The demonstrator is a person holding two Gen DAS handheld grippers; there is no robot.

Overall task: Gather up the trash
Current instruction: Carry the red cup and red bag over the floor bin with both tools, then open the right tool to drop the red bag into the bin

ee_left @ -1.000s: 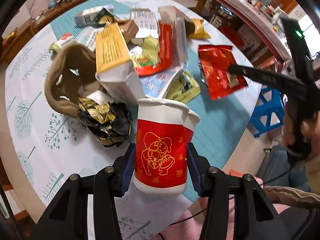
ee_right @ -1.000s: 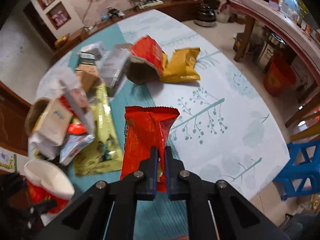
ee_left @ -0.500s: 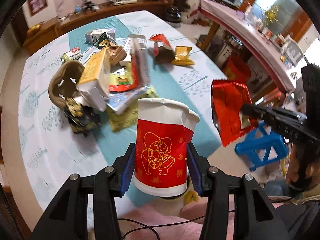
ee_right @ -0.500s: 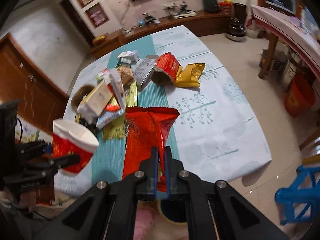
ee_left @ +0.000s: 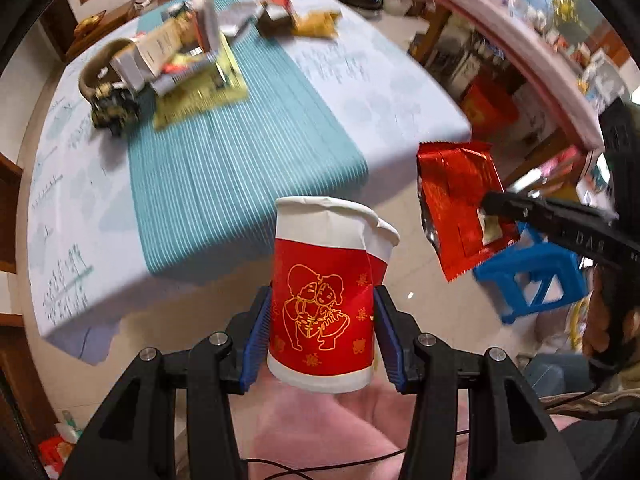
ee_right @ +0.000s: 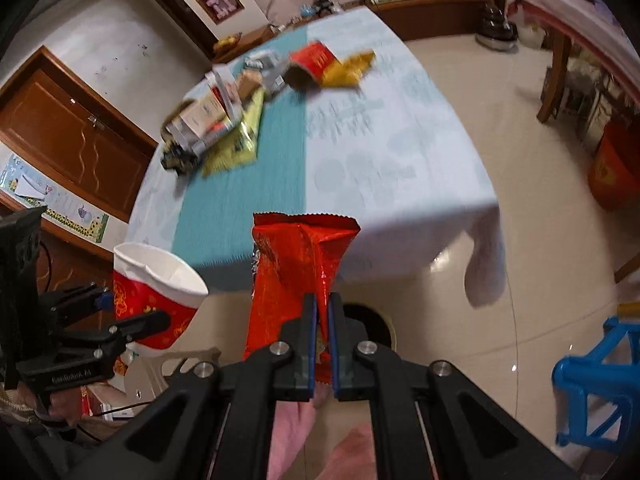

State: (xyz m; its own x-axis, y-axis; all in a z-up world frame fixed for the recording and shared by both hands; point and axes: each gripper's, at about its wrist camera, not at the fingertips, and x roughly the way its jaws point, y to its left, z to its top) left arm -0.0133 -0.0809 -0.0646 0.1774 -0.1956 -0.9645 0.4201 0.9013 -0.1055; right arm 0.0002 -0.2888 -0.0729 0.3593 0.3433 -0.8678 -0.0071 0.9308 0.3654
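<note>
Left wrist view: left tool clamps paper cups, right tool pinches red wrapper; both now withdrawn off tabletop, bin at 6 o'clock.

Two crushed red-and-white paper cups, one shiny red foil wrapper, one blue plastic stool, two black grippers.

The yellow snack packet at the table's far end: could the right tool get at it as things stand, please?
Probably not. The right tool is shut on a red foil wrapper and held off the table's near edge, while the yellow snack packet lies at the far end.
</note>
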